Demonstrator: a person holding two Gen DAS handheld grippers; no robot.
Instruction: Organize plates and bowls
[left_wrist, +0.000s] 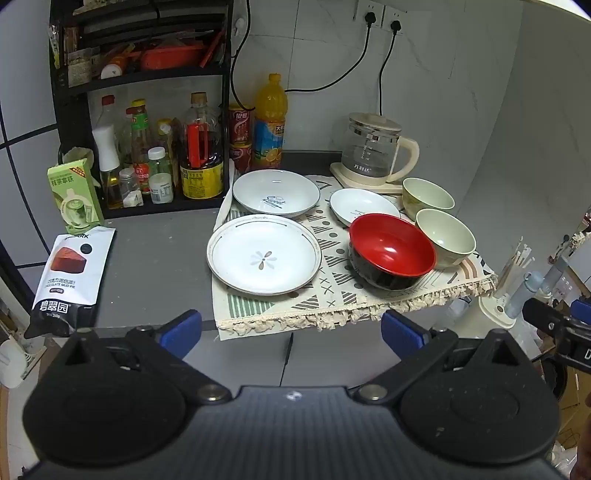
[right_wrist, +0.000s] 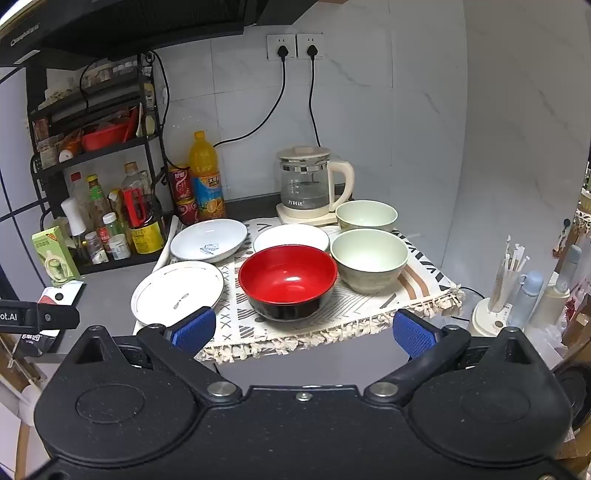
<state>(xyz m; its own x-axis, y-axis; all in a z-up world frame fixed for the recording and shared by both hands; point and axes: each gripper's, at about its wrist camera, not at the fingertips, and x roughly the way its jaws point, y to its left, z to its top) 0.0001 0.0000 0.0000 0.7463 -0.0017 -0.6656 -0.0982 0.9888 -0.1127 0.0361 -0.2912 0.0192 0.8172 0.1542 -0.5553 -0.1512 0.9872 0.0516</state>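
On a patterned cloth (left_wrist: 332, 299) (right_wrist: 354, 306) lie a large flower plate (left_wrist: 264, 254) (right_wrist: 177, 291), a deep plate with blue script (left_wrist: 277, 192) (right_wrist: 208, 240), a small white plate (left_wrist: 360, 206) (right_wrist: 291, 236), a red and black bowl (left_wrist: 391, 254) (right_wrist: 288, 280) and two pale green bowls, one near (left_wrist: 445, 236) (right_wrist: 369, 258) and one far (left_wrist: 426, 197) (right_wrist: 365, 216). My left gripper (left_wrist: 291, 332) is open and empty, in front of the cloth's edge. My right gripper (right_wrist: 304, 332) is open and empty, in front of the red bowl.
A glass kettle (left_wrist: 373, 151) (right_wrist: 310, 184) stands behind the bowls. A black rack with bottles (left_wrist: 162, 155) (right_wrist: 107, 214), cans and an orange juice bottle (left_wrist: 269, 122) (right_wrist: 207, 177) fills the back left. A snack bag (left_wrist: 70, 273) and a green carton (left_wrist: 74, 195) lie left. A chopstick holder (right_wrist: 498, 295) stands right.
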